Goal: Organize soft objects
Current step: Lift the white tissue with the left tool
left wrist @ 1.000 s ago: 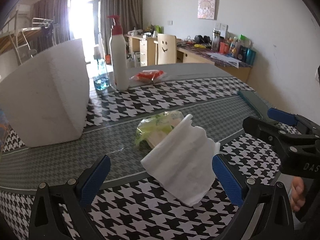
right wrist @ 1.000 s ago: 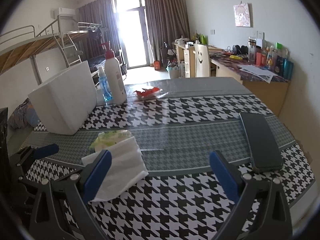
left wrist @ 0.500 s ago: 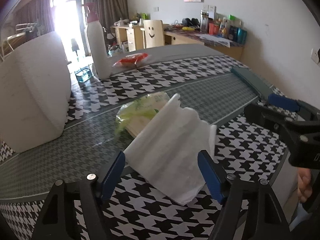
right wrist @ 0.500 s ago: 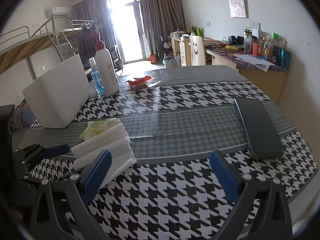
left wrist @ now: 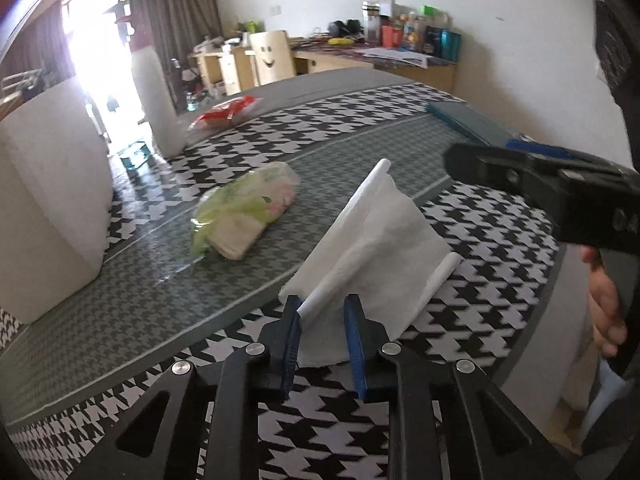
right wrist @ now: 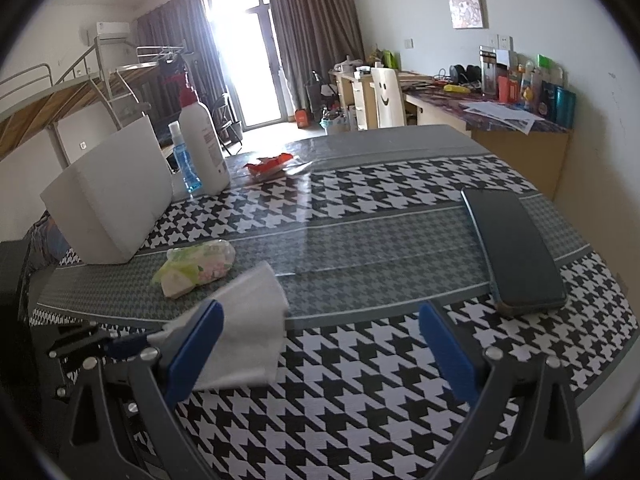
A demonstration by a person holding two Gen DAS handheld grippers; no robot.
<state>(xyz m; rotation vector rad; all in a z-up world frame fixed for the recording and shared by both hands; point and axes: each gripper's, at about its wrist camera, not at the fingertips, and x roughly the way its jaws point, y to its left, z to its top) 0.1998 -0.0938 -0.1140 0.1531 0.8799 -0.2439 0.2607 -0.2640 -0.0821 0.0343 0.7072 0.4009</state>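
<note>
You are at the grasp step: your left gripper (left wrist: 322,312) has just been closing its fingers on the near edge of the white tissue (left wrist: 376,236) lying on the counter (left wrist: 460,112), while your right gripper (right wrist: 320,344) waits open, so next lift gently.

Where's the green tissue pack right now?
In the left wrist view, the green tissue pack lies on the table's grey band, between the white foam block and the white tissue.
</note>
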